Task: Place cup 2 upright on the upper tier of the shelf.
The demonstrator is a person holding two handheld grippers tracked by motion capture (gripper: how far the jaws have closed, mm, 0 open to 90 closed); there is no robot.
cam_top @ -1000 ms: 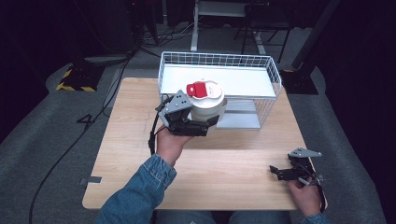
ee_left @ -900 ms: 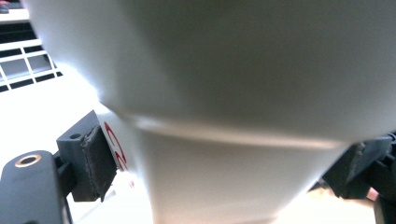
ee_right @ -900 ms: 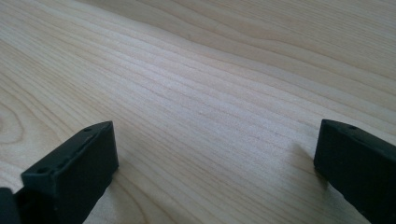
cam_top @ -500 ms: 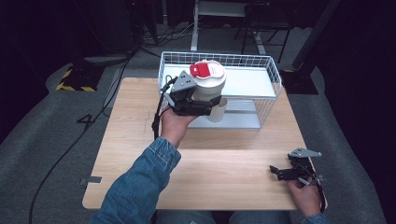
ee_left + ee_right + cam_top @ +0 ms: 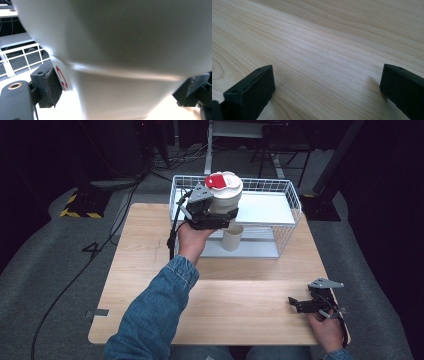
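High view, risk: the white cup [image 5: 226, 195] is carried above the wire basket [image 5: 290, 195]; a clip of the cup's narrow foot on the front rim is judged possible if it is lowered too soon, and a tip-over if it is let go while tilted.
High view, cup: it is held in the air by the left gripper [image 5: 210, 216], over the basket's near-left part, with a red-and-white lid on top. The foot hangs below the jaws.
High view, left gripper: it is clamped around the cup's body, just under the wide upper part.
High view, right gripper: the right gripper [image 5: 312, 304] rests on the table [image 5: 150, 250] near its right corner, well apart from the cup.
Left gripper view, risk: the grip sits on a tapering wall, so a downward slip is judged possible if the squeeze is eased.
Left gripper view, cup: the cup [image 5: 120, 57] is pinched between the two pads [image 5: 51, 86], with red print beside the left pad.
Right gripper view, state: the jaws are spread wide over bare wood [image 5: 324, 50], with nothing between them.
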